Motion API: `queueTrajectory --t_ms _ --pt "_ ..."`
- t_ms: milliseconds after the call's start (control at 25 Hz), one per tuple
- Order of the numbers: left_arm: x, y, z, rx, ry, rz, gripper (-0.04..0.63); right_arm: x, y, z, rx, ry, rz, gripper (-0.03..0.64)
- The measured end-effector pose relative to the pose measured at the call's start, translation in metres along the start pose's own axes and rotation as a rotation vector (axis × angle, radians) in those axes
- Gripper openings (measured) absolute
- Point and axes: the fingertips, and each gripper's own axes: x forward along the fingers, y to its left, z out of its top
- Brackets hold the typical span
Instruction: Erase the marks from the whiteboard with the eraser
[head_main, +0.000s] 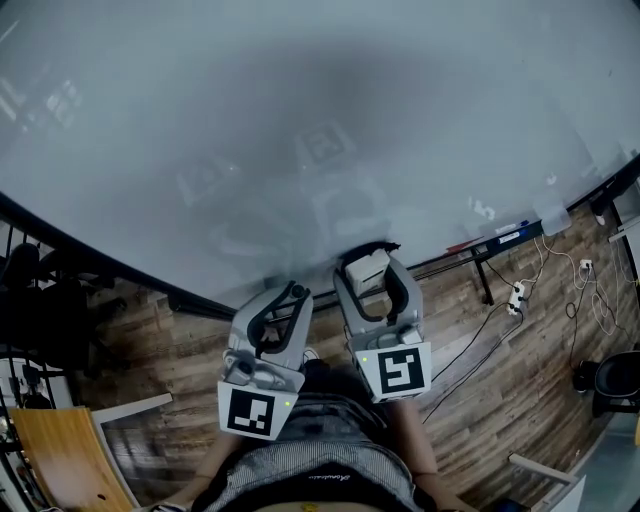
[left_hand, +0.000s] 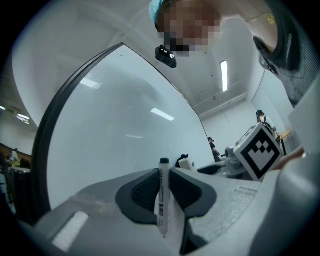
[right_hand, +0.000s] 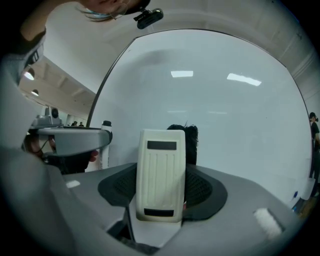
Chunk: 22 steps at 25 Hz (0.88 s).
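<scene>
Wooden floor (head_main: 500, 370) runs below a big grey-white whiteboard (head_main: 300, 100) that fills everything from nine to three o'clock. Down at six, the right gripper (head_main: 370, 258) is clamped on the eraser (right_hand: 160, 175), which has a cream ribbed back and dark felt facing the board. The left gripper (head_main: 285, 300) pinches a marker (left_hand: 163, 195). I can't pick out any marks. Best to press the felt flat and overlap the strokes.

Right tongs (head_main: 370, 263) hold the eraser (head_main: 366, 274) near the whiteboard (head_main: 300, 120).

Cream eraser (right_hand: 161, 175) upright, apparently just before whiteboard (head_main: 300, 120).
</scene>
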Motion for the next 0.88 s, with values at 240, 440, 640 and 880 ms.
queueTrajectory --t_ms 240,440,640,880 --pt "-0.02 0.015 -0.004 0.003 0.018 0.052 0.072 0.003 0.024 0.009 -0.012 -0.011 0.046 0.258" --pt "-0.039 0.027 -0.013 -0.008 0.051 0.113 0.072 0.007 0.052 0.018 -0.044 -0.036 0.128 0.259" --pt "-0.053 0.035 -0.015 -0.008 0.067 0.152 0.072 0.009 0.08 0.022 -0.036 -0.045 0.201 0.259" --pt "-0.061 0.041 -0.007 0.006 0.057 0.182 0.072 0.009 0.087 0.026 -0.039 -0.061 0.224 0.259"
